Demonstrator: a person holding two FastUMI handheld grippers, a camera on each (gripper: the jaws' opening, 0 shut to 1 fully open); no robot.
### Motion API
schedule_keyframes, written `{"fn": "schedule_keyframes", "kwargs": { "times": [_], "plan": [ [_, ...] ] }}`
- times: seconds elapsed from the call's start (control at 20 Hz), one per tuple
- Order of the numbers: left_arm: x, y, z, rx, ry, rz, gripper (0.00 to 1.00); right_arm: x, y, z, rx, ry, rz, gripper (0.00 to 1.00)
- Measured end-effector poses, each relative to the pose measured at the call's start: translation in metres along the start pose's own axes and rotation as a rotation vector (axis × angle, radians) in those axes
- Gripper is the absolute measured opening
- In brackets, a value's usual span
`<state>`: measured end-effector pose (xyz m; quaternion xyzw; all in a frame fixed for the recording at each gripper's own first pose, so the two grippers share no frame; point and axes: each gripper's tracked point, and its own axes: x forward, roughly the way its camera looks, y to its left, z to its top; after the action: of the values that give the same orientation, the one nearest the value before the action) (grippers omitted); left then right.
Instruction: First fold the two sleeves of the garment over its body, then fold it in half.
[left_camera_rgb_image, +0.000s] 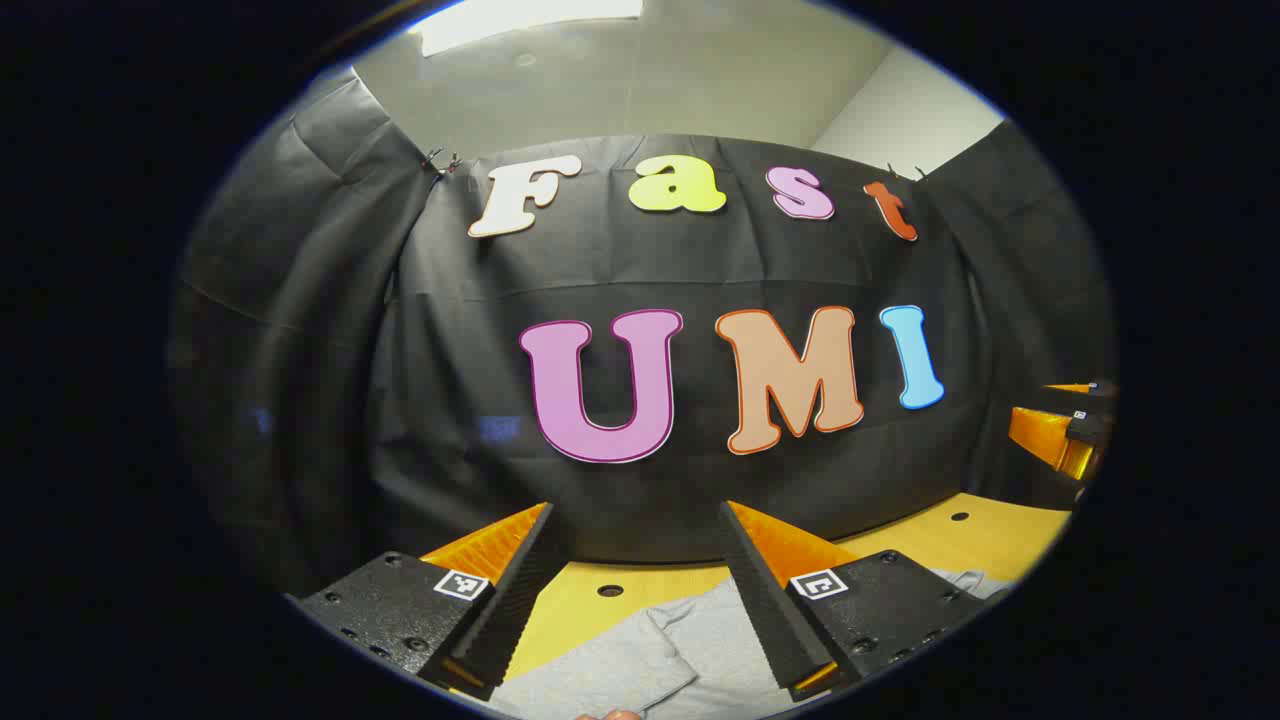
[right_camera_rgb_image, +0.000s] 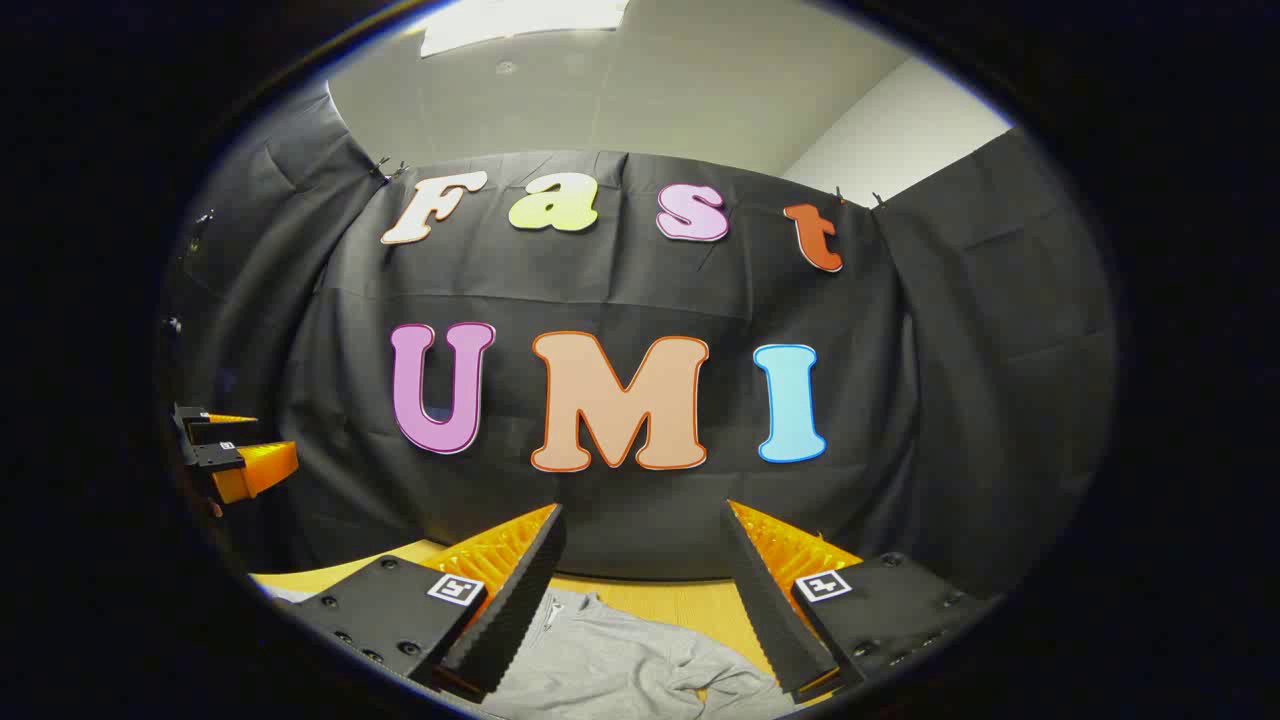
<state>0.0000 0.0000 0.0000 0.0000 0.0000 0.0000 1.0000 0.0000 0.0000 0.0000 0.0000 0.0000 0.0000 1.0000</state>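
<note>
Both grippers hang above the table (left_camera_rgb_image: 930, 545) with fingers spread wide, nothing gripped: left gripper (left_camera_rgb_image: 640, 520), right gripper (right_camera_rgb_image: 645, 520). The grey garment (right_camera_rgb_image: 620, 655) lies flat below them, near the table's back edge.

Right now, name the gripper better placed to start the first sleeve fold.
Probably left, narrowly. Both grippers hang open above the table, gripping nothing. Between the left gripper fingers, the grey garment shows a folded edge, perhaps a sleeve. Below the right gripper lies rumpled cloth; no sleeve stands out.
</note>
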Motion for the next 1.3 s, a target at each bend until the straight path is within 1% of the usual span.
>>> {"fn": "schedule_keyframes", "kwargs": {
  "times": [0.3,0.45,0.55,0.7,0.9,1.0,1.15,1.3],
  "plan": [
    [0.006,-0.001,-0.009,-0.035,0.02,-0.008,0.94,0.005,-0.001,0.0,-0.024,0.001,-0.007,0.97],
    [0.009,0.003,-0.015,-0.051,0.005,-0.002,0.93,0.007,-0.001,-0.005,-0.039,-0.014,-0.007,0.97],
    [0.011,0.004,-0.016,-0.042,0.006,0.005,0.93,0.008,0.007,-0.013,-0.013,0.006,0.016,0.97],
    [0.01,0.003,-0.024,-0.033,0.023,0.002,0.93,0.005,0.006,-0.021,-0.007,0.024,0.006,0.96],
    [0.011,-0.001,-0.029,-0.053,0.035,0.003,0.94,0.007,0.01,-0.029,0.025,0.053,0.009,0.97],
    [0.009,-0.003,-0.031,-0.048,0.037,-0.001,0.93,0.006,0.006,-0.031,0.03,0.062,0.003,0.97],
    [0.013,-0.002,-0.029,-0.039,0.033,0.0,0.93,0.006,0.006,-0.035,0.037,0.076,0.021,0.97],
    [0.013,-0.001,-0.027,-0.036,0.027,0.0,0.93,0.005,-0.014,-0.034,0.039,0.077,-0.008,0.97]
  ]
}}
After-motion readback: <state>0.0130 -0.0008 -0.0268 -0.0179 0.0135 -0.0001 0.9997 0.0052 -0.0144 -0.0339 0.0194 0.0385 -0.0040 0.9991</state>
